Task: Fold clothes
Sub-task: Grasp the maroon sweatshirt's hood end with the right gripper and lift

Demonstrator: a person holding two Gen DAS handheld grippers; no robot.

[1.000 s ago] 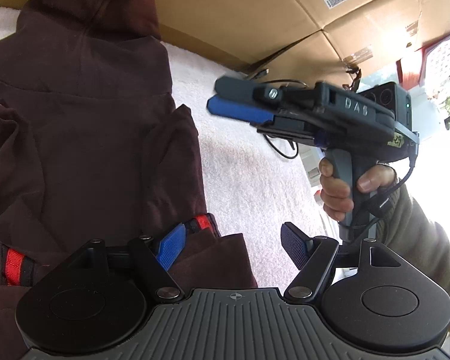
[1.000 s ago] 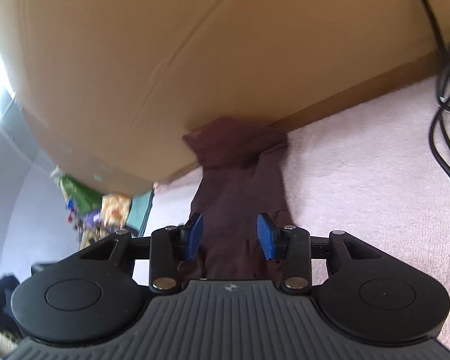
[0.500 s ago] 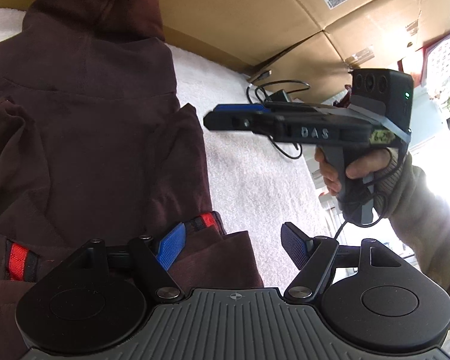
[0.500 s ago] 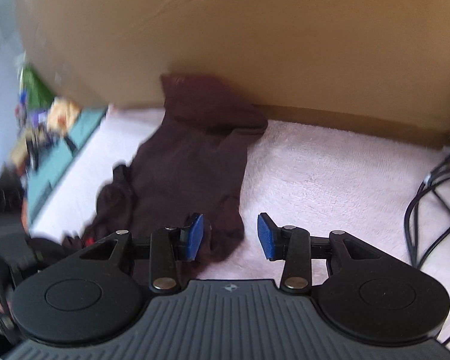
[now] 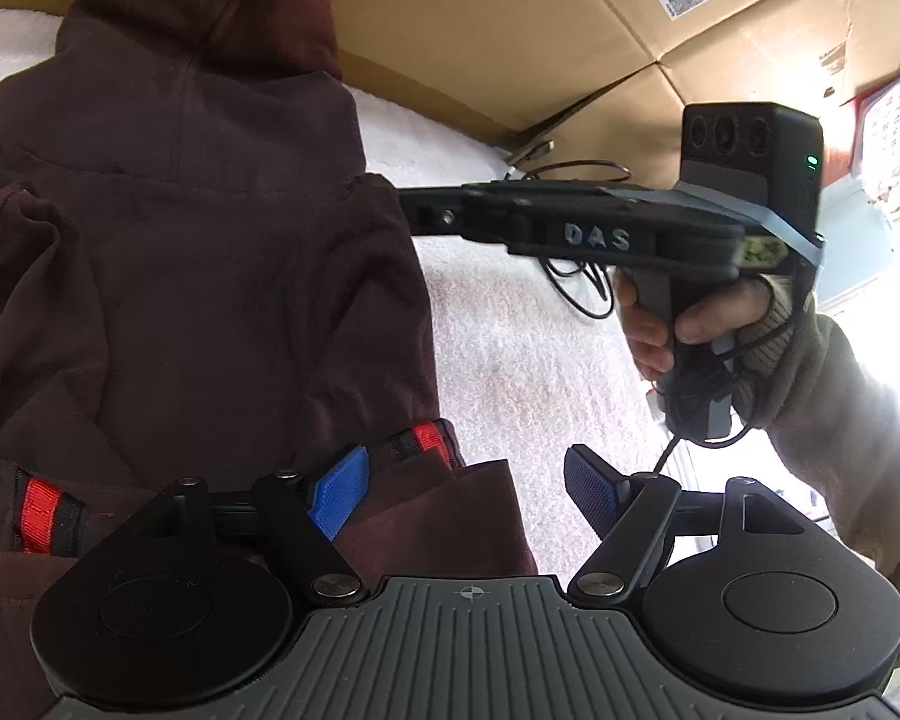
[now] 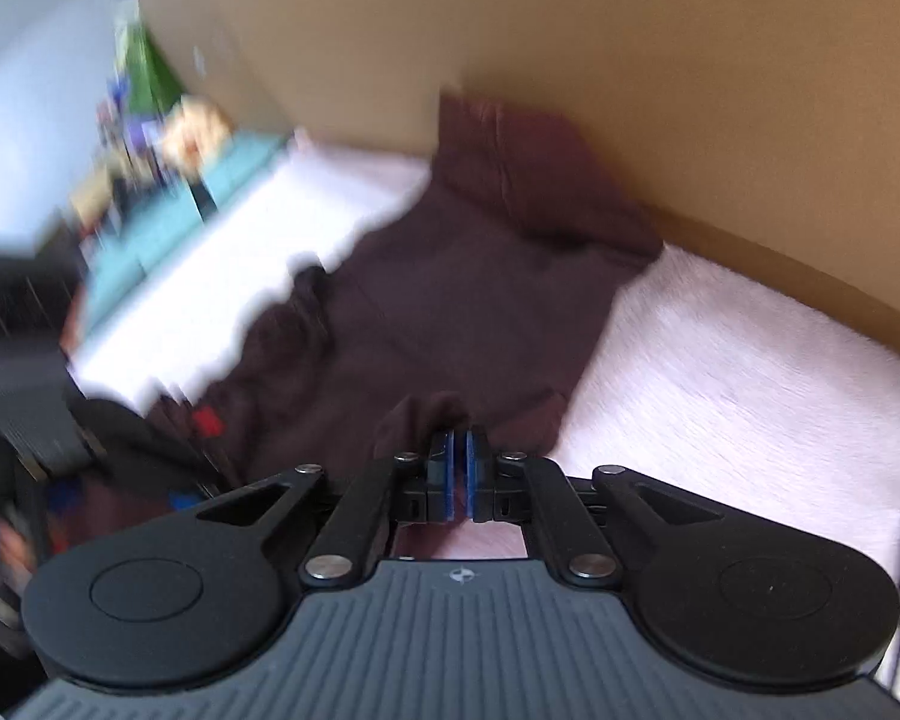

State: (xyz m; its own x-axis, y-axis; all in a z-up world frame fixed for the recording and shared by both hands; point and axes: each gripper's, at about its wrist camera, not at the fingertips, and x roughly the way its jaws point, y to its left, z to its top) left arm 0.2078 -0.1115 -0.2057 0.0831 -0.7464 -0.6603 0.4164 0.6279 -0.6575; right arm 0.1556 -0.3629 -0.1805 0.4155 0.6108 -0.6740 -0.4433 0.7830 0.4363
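A dark maroon hoodie [image 5: 180,276] lies spread on a white fleecy cover [image 5: 540,372], its hood against a cardboard box. My left gripper [image 5: 468,492] hovers open over the hoodie's near edge, by a red-and-black stripe [image 5: 420,438], with nothing pressed between its blue pads. A hand [image 5: 660,324] holds my right gripper [image 5: 417,217], whose tip meets the hoodie's right shoulder. In the blurred right wrist view the right gripper [image 6: 459,462] is shut, and a raised pucker of the hoodie [image 6: 450,312] sits at its pads.
Cardboard box walls [image 5: 510,30] rise right behind the cover [image 6: 750,372]. A black cable [image 5: 576,276] lies coiled on the cover at the right. Blurred clutter and a teal surface [image 6: 168,228] show beyond the cover's left side.
The right gripper rolled level, swung left to the hoodie's right shoulder, and its jaws went from half open to shut on the cloth. The left gripper has stayed still and open.
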